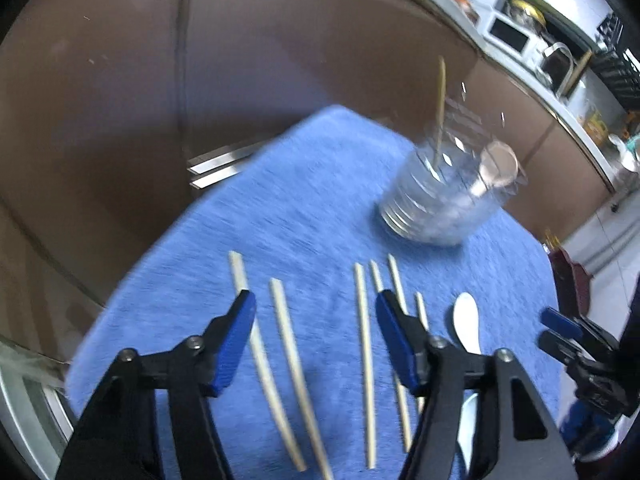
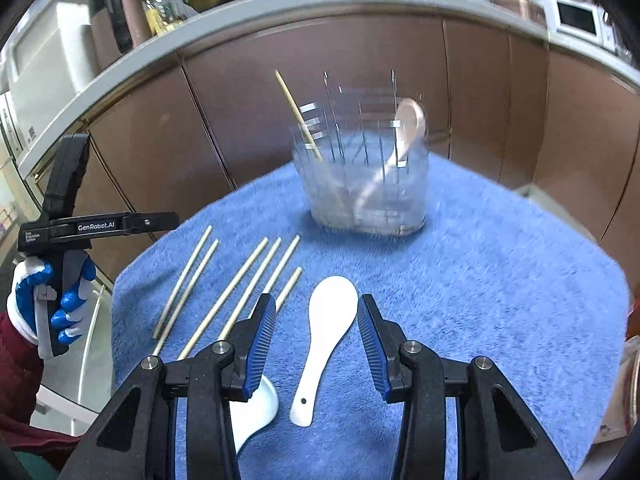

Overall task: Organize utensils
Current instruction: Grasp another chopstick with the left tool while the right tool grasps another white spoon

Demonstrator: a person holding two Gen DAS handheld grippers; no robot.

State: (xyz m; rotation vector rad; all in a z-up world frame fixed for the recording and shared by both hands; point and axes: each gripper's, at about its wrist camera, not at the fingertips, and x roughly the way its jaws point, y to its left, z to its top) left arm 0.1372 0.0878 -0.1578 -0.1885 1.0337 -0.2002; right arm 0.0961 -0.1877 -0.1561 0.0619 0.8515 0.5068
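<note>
Several pale chopsticks (image 1: 363,340) (image 2: 227,292) lie side by side on a blue towel (image 1: 312,208) (image 2: 480,280). My left gripper (image 1: 316,296) hovers over them, open, with nothing touching its pads. A white spoon (image 2: 328,336) (image 1: 466,324) lies on the towel between the fingers of my right gripper (image 2: 316,300), which is open and not pressing on it. A second white spoon (image 2: 256,408) is partly hidden under the right gripper's left finger. At the back, a clear holder (image 1: 440,196) (image 2: 368,184) contains one chopstick and a pinkish spoon.
Brown cabinet doors (image 2: 320,60) stand behind the towel-covered table, under a counter (image 2: 240,4) crowded with pots and appliances. A gloved hand (image 2: 60,300) holds the left gripper at the towel's left edge. The towel's right half is bare.
</note>
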